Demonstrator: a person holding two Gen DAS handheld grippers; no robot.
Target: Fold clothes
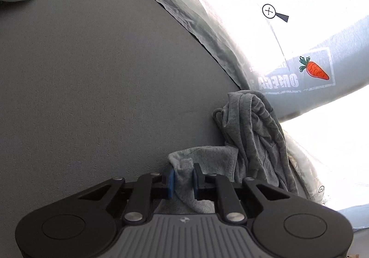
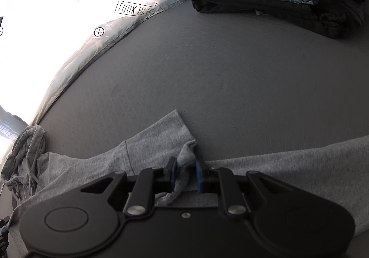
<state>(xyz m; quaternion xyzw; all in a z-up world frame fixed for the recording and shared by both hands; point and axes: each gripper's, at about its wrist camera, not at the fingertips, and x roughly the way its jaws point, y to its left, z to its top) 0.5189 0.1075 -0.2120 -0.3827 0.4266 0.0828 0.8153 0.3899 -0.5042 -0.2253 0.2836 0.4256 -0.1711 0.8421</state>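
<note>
Left hand-held gripper (image 1: 183, 180): jaws clamping a fleecy fold of the grey hooded garment (image 1: 253, 140), lifting it slightly off the grey surface (image 1: 103, 85). Right hand-held gripper (image 2: 186, 173): jaws pinching a bunched ridge of the same grey garment (image 2: 150, 149), near a seam beside one sleeve (image 2: 170, 129).

Taking the garment as landmark: it is lying low across the near part of the surface, body spreading to both sides of the right gripper, hood and drawcord (image 2: 30, 165) bunching at its left end by the surface's edge. Far beyond it, at the surface's back corner, a stack of folded dark clothes (image 2: 276, 4) is sitting well apart. Past the hood end, a sunlit printed sheet with a carrot graphic (image 1: 314, 70) is hanging off the edge.

Judgement: both grippers are gripping cloth, so a spreading or folding pass on this garment is in hand; which one, the views are not settling. Next move is calling for both grips holding evenly and travelling together, keeping the cloth taut so the hood is not dragging.
</note>
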